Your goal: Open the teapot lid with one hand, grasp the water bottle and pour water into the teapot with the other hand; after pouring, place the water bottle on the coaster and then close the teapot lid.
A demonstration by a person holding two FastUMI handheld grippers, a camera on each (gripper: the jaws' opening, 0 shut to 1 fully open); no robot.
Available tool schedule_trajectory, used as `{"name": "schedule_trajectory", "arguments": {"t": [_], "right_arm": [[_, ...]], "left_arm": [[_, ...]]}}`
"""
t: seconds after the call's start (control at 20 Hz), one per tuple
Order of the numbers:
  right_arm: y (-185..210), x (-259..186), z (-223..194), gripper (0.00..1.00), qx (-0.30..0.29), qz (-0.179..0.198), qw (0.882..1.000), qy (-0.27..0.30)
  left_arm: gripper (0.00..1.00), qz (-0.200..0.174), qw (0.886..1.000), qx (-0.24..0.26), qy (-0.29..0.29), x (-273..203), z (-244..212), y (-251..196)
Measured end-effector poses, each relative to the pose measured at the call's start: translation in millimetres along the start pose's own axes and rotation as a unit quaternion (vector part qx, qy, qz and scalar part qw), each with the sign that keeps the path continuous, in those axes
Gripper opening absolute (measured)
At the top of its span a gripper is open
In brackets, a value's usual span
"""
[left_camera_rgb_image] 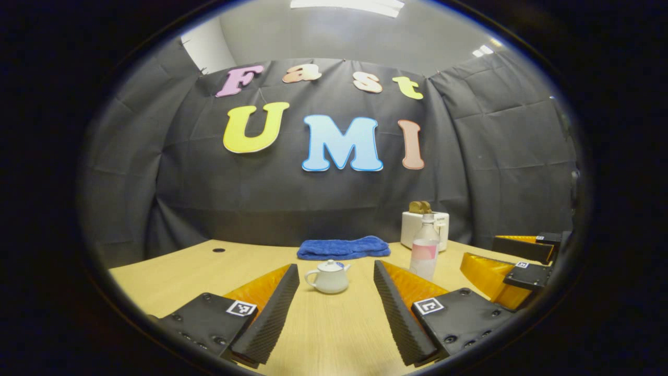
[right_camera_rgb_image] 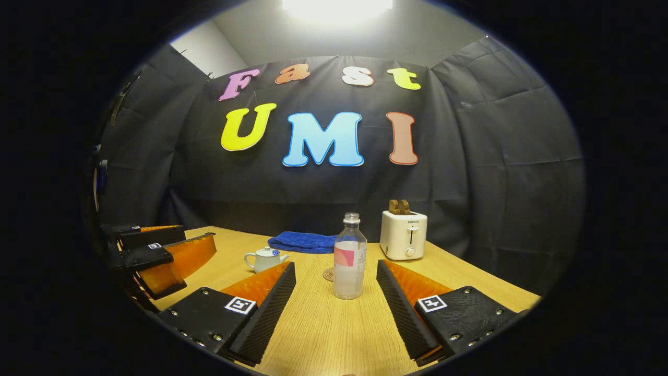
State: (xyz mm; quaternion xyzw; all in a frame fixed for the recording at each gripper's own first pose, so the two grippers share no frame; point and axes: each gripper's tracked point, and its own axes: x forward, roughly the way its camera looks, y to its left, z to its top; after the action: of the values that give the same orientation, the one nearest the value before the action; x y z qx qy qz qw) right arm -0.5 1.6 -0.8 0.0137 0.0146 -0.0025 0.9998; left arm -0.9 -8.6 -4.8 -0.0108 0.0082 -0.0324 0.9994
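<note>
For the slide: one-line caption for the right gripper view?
Open right gripper lined up on the uncapped water bottle, teapot and coaster beyond.

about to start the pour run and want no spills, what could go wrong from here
1. The water bottle stands uncapped and tall; a crooked grasp by the open right gripper could tip it.
2. The teapot is small with the lid still on; the open left gripper might nudge the pot.
3. The coaster lies partly hidden behind the bottle, so placement may miss.
</note>
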Motion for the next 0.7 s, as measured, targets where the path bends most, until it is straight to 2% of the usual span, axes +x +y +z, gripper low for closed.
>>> {"name": "schedule_trajectory", "arguments": {"t": [0.4, 0.7], "right_arm": [[-7, 28, -4, 0.96, -0.018, -0.011, 1.0, 0.022], [-16, 71, -15, 0.97, -0.015, -0.024, 0.998, 0.056]], "left_arm": [[0.95, -0.008, 1.0, -0.006, 0.01, 34, -3, 3], [0.95, -0.033, 0.999, -0.013, 0.03, 79, -11, 1]]}}
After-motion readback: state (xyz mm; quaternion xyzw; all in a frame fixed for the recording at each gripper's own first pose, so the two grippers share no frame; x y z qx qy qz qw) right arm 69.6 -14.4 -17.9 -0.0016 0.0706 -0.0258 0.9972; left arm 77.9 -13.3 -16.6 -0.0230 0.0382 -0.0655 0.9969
